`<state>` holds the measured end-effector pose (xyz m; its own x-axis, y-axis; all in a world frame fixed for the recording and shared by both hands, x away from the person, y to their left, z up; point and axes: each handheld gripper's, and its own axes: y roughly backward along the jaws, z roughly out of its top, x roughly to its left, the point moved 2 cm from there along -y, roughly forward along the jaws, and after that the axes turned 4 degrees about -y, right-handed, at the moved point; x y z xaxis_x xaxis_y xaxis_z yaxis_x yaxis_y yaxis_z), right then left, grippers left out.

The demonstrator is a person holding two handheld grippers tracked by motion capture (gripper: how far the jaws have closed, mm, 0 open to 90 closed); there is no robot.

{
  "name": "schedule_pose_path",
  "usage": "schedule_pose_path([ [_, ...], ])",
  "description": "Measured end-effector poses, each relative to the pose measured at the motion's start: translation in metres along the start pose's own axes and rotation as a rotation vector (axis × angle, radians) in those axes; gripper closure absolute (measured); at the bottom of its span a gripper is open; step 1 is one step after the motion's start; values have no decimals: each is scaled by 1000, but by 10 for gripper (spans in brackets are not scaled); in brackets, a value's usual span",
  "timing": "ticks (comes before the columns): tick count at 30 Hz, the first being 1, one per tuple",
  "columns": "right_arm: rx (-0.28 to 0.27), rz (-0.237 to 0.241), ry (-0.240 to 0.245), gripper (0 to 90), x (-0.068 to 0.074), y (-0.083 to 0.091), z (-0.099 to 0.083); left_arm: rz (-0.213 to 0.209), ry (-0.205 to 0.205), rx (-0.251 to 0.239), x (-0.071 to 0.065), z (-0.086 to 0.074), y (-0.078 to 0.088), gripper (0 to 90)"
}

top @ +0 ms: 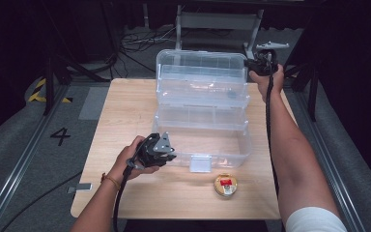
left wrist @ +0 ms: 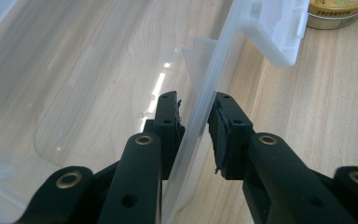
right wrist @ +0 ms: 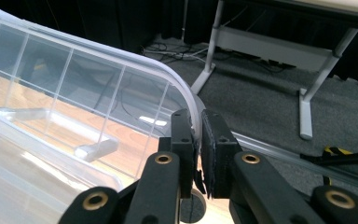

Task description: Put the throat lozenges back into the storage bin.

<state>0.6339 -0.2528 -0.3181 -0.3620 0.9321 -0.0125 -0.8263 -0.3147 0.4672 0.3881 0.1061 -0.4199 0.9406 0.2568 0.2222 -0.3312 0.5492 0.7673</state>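
At the far right corner, the right gripper (right wrist: pixel 196 140) pinches the clear plastic storage box's raised lid (top: pixel 200 63), apparently swinging it; the left gripper (left wrist: pixel 196 128) clamps the box's near wall (left wrist: pixel 214 84). Next: guide the lid steadily.

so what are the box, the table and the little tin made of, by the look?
Box: clear, glossy plastic, probably; the table grain shows through its walls, and the lid has moulded ribs.
Table: light wood or wood-look laminate; visible grain, smooth low sheen. Which one, the pictures leave open.
Tin: seemingly metal; gold, shiny rim, red and white label on top.
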Motion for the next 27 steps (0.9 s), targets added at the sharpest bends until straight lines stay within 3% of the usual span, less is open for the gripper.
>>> schedule_pose_path([
  [19, 75, -6, 9, 839, -6, -27, -3, -15, 9, -6, 1, 0, -1, 746],
  [26, 93, -1, 2, 900, -10, -34, -5, -18, 9, -16, 1, -1, -2, 747],
  [27, 85, 27, -9, 900, -10, -35, -6, -20, 10, -20, 2, -1, -2, 748],
])
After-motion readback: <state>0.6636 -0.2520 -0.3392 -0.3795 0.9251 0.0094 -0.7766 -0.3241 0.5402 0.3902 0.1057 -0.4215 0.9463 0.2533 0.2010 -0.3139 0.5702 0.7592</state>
